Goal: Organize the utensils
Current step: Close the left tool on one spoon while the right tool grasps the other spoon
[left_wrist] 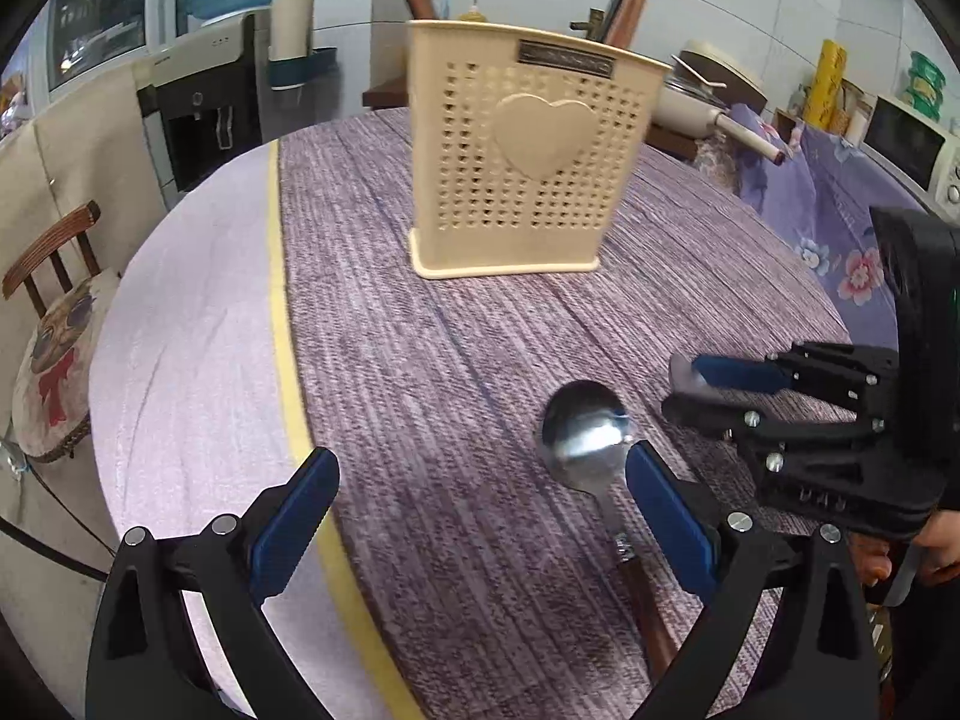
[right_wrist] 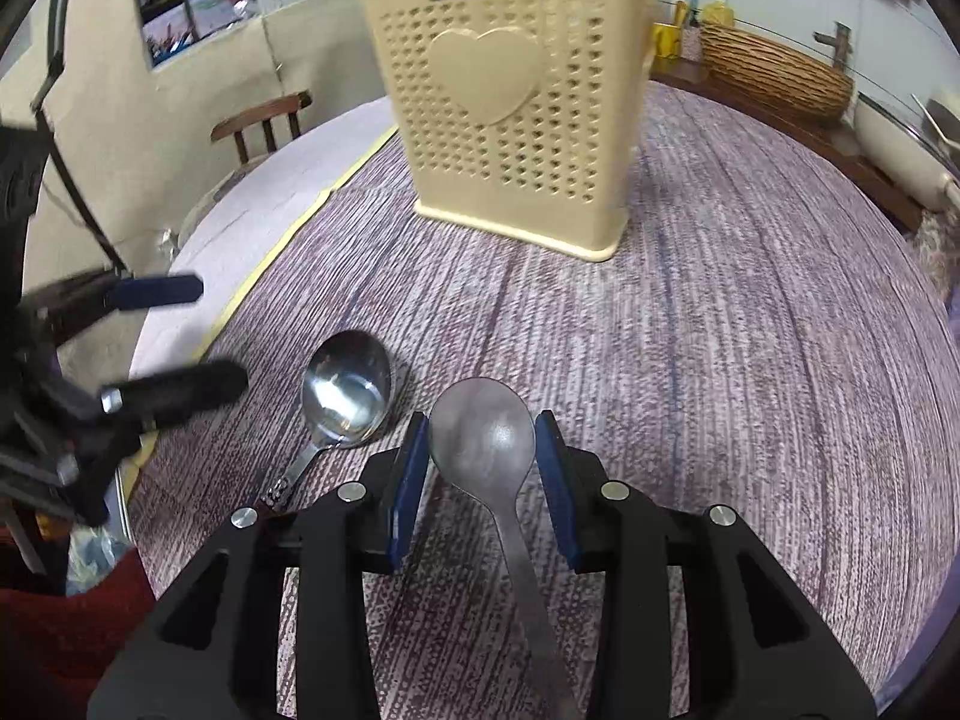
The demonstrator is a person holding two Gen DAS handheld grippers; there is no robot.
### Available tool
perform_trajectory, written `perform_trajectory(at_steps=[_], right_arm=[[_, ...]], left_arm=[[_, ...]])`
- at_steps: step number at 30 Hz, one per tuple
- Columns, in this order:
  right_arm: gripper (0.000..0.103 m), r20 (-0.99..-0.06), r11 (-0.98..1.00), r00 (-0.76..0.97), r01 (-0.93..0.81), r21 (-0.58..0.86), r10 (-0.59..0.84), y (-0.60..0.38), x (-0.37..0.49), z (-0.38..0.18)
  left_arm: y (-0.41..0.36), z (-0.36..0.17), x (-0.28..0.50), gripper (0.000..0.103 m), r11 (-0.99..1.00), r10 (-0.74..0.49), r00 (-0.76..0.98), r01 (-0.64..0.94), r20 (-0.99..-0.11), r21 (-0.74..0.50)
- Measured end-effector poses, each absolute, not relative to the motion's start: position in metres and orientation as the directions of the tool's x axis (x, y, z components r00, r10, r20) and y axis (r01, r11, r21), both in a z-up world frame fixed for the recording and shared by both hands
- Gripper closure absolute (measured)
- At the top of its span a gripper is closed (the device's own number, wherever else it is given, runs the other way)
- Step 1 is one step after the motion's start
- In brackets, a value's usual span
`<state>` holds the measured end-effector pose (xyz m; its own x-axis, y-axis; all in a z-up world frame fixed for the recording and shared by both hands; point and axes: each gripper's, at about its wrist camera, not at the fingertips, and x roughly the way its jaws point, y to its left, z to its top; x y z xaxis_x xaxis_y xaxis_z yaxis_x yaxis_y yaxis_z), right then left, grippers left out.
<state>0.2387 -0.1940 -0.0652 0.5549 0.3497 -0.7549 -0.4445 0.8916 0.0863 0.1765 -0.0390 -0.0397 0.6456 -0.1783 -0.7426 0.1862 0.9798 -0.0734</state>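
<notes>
A cream perforated utensil holder (left_wrist: 516, 150) (right_wrist: 510, 102) with a heart on its front stands upright at the far middle of the table. A dull grey spoon (right_wrist: 483, 438) lies bowl-forward between the blue pads of my right gripper (right_wrist: 483, 456) (left_wrist: 690, 387), and the pads touch both edges of its bowl. Just left of it, a shiny spoon (right_wrist: 345, 390) (left_wrist: 582, 432) with a brown handle lies on the cloth. My left gripper (left_wrist: 480, 480) (right_wrist: 168, 339) hovers wide open, its right finger beside that spoon's neck, holding nothing.
A purple woven cloth (left_wrist: 450, 360) with a yellow border (left_wrist: 279, 324) covers the round table. A wooden chair (left_wrist: 54, 252) stands past the left edge. A water dispenser (left_wrist: 204, 102), a wicker basket (right_wrist: 774, 72) and a microwave (left_wrist: 906, 144) line the walls behind.
</notes>
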Motion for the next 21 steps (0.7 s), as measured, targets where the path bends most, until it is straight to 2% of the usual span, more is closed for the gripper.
perform_trajectory(at_steps=[4, 10, 12, 18, 21], right_arm=[[0.066, -0.726, 0.918, 0.593, -0.371, 0.137, 0.348, -0.211, 0.238, -0.055], [0.066, -0.697, 0.938, 0.635, -0.298, 0.177, 0.333, -0.225, 0.234, -0.044], [0.066, -0.692, 0.941, 0.642, -0.286, 0.183, 0.329, -0.225, 0.233, -0.043], [0.066, -0.680, 0.943, 0.657, -0.273, 0.190, 0.327, -0.228, 0.228, -0.039], [0.066, -0.678, 0.944, 0.658, -0.267, 0.195, 0.327, -0.229, 0.228, -0.040]], left_arm=[[-0.057, -0.045, 0.180, 0.010, 0.977, -0.171, 0.633, 0.208, -0.755, -0.047], [-0.084, -0.056, 0.188, 0.021, 0.974, -0.136, 0.619, 0.225, -0.774, 0.009], [-0.090, -0.059, 0.191, 0.022, 0.974, -0.127, 0.612, 0.225, -0.781, 0.017], [-0.094, -0.064, 0.199, 0.038, 0.984, -0.080, 0.619, 0.174, -0.781, 0.037], [-0.091, -0.062, 0.203, 0.051, 0.988, -0.076, 0.621, 0.155, -0.780, 0.027]])
